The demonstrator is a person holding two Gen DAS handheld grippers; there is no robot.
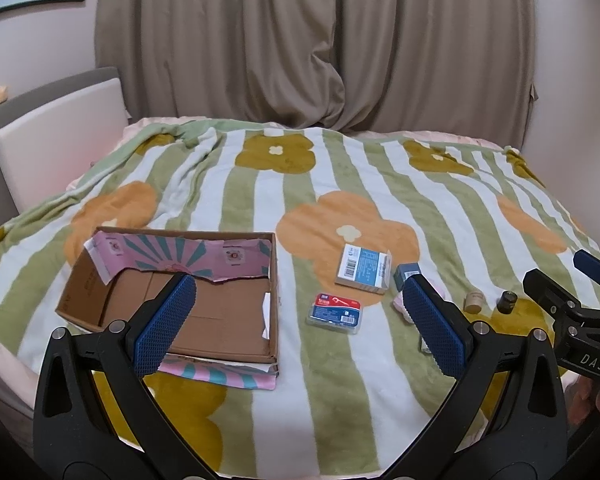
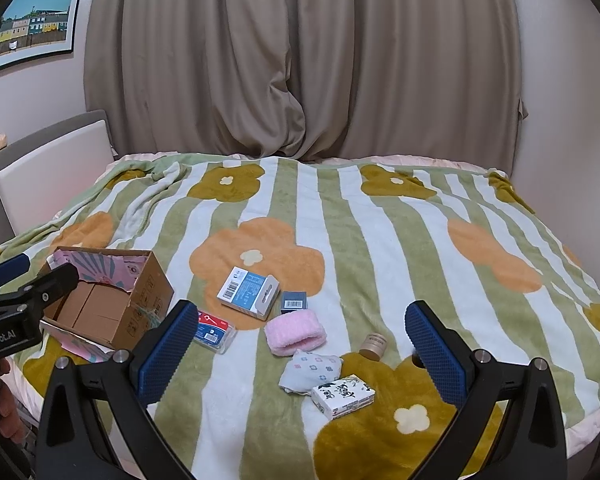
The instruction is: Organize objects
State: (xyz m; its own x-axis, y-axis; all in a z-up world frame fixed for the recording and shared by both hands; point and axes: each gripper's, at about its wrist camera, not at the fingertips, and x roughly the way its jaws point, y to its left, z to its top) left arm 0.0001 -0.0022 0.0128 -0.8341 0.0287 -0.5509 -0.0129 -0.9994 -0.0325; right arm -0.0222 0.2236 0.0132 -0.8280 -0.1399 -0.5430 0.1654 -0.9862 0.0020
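An open, empty cardboard box (image 1: 204,316) with a pink patterned lining lies on the bed at the left; it also shows in the right wrist view (image 2: 148,300). Small items lie to its right: a blue-white carton (image 2: 249,293), a floss pick case (image 2: 214,332), a small blue box (image 2: 294,301), a pink cloth roll (image 2: 296,332), a floral pouch (image 2: 310,368), a patterned tissue pack (image 2: 342,395), a tan jar (image 2: 373,346). My left gripper (image 1: 300,324) is open and empty above the box's right side. My right gripper (image 2: 306,354) is open and empty above the items.
The bed carries a green-striped flower blanket (image 2: 380,240). A small dark bottle (image 1: 508,302) stands by the tan jar (image 1: 474,301). A white headboard (image 1: 56,140) is at the left, beige curtains (image 2: 300,60) behind. The bed's front edge is close below both grippers.
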